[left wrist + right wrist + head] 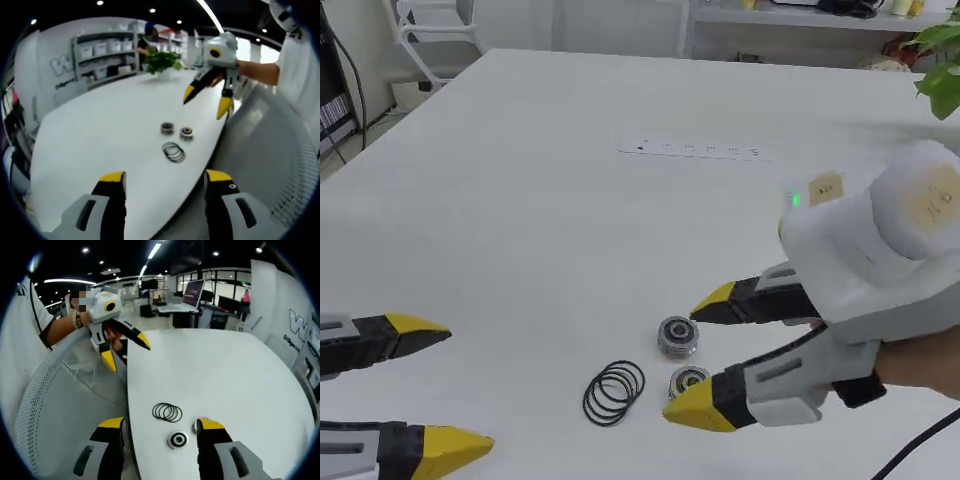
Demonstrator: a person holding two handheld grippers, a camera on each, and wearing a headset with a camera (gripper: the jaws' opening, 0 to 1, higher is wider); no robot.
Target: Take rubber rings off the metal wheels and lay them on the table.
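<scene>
We are logging | right gripper: jaws gaping, two silver metal wheels lying between its tips | thin black rubber rings: piled on white table just beyond those tips, seemingly done | left gripper: gaping, well aside | rings left on wheels: unclear.

Long flat white power strip lying far side. Green leafy potted plant at far right corner. White mesh chair back close by. White shelving unit with storage bins along wall.

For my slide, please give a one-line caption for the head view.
Open right gripper hovers by two metal wheels beside loose rubber rings on the white table.
</scene>
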